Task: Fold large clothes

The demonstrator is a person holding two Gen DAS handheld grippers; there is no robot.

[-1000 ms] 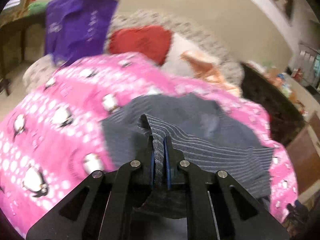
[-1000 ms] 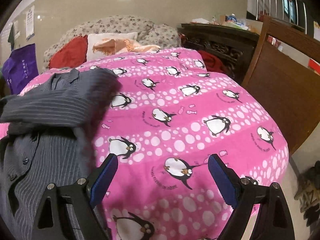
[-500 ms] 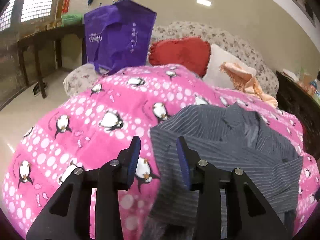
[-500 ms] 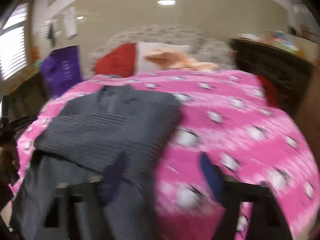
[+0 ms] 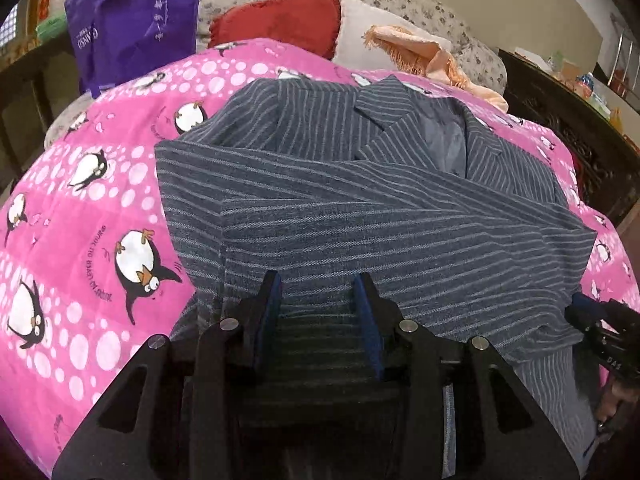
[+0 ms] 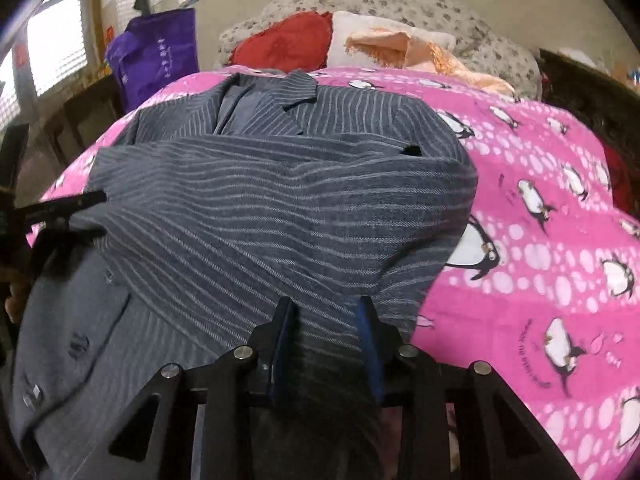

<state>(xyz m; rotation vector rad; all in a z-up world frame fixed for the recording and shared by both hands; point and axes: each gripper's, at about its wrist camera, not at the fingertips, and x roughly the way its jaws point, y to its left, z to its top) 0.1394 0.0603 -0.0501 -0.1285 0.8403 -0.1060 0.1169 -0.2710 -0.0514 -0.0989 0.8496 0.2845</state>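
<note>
A grey pinstriped wool jacket (image 5: 360, 216), sleeves folded across, is straddled near the bed's foot edge by both spread hand-held grippers: left (image 5: 318, 300), right (image 6: 326, 320).

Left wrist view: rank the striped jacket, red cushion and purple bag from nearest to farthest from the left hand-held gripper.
1. Striped jacket: directly under and ahead of the left hand-held gripper.
2. Red cushion: at the bed's head, straight ahead.
3. Purple bag: beyond the bed's far left corner; close to the cushion's range.
</note>
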